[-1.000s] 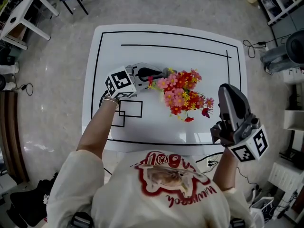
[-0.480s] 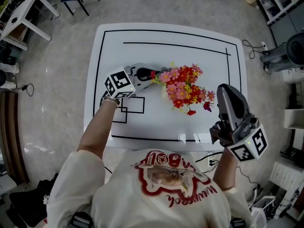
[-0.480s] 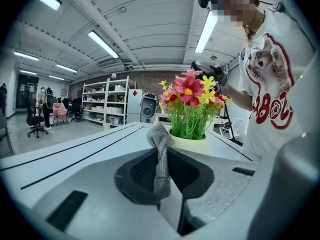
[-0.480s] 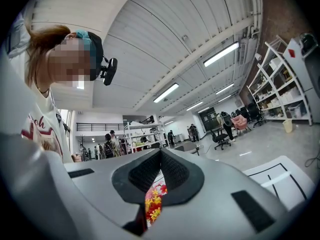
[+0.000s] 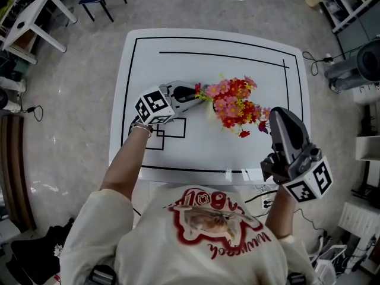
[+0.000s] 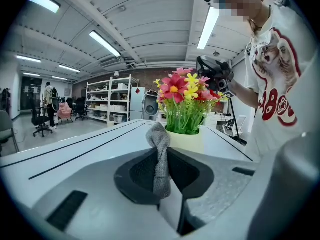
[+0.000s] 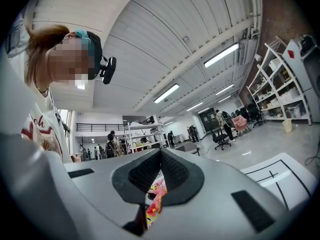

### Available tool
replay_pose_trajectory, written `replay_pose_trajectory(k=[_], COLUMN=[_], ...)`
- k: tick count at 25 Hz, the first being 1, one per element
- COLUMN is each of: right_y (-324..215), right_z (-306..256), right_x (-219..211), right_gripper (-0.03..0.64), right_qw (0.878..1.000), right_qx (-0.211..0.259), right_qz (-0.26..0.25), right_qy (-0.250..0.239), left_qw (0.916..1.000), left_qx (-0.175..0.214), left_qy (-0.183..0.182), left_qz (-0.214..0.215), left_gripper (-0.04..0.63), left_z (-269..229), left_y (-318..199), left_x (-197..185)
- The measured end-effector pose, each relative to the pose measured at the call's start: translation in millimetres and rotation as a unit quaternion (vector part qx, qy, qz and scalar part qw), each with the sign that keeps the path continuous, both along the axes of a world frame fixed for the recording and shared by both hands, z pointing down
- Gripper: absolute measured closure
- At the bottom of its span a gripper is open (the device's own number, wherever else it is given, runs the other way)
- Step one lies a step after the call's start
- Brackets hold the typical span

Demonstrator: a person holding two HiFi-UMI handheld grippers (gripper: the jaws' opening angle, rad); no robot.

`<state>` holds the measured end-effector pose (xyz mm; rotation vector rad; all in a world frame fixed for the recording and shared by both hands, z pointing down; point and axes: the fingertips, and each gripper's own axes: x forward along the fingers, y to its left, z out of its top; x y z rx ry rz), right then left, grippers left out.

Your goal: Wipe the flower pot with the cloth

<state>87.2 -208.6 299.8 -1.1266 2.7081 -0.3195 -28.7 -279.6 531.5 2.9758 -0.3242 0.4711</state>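
Left gripper view: the left gripper [image 6: 162, 160] has its jaws pinched on the grey cloth [image 6: 158, 136], near the flower pot [image 6: 189, 140] on the bench [image 6: 75, 144]; the right gripper [image 7: 160, 154] has its jaws closed and empty.

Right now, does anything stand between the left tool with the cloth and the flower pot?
Nothing visible does. The left tool is shut on the cloth, and the flower pot stands straight ahead of it on the white table.
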Motion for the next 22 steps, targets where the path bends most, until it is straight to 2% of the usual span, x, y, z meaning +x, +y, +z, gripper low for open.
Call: replay_pose_trajectory(k=[8, 22], right_y=[18.9, 46.1], right_z=[-4.0, -7.9], right_x=[-11.7, -24.7], right_gripper=[0.617, 0.617], right_qw=[1.0, 1.0], right_qx=[0.005, 0.011], right_qz=[0.0, 0.017], right_qy=[0.002, 0.005], left_qw=[0.9999, 0.9997], left_qx=[0.003, -0.002], left_qy=[-0.001, -0.016], left_qz=[-0.016, -0.018], left_gripper=[0.54, 0.54], left_z=[-2.0, 2.5], left_y=[10.8, 30.7], left_x=[-5.5, -9.1])
